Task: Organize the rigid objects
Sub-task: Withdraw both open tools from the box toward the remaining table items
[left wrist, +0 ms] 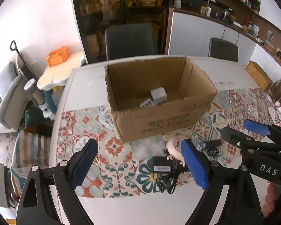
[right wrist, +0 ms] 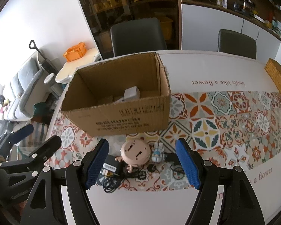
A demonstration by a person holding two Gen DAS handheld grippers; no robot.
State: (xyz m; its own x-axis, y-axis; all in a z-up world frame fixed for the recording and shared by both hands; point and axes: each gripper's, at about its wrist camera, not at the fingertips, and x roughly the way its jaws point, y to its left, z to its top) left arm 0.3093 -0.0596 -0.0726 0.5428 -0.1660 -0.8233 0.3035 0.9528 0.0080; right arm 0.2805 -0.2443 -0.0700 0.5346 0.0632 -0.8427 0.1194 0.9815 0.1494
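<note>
Half hidden behind the box (right wrist: 118,101) wall – a grey cube (right wrist: 132,93), other contents unclear. Doll (right wrist: 135,152) and black adapter (right wrist: 110,164) between the right gripper's (right wrist: 142,166) spread, empty jaws, toward 12 o'clock. Left gripper (left wrist: 140,166) likewise agape – adapter between, untouched.

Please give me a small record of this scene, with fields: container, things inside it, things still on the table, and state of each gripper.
container: cardboard box, open top, on the patterned table mat
inside: grey cube and other items, partly hidden
still on table: black adapter with cable, pink doll-like figure, small blue-white figure
left gripper: open, empty
right gripper: open, empty
</note>
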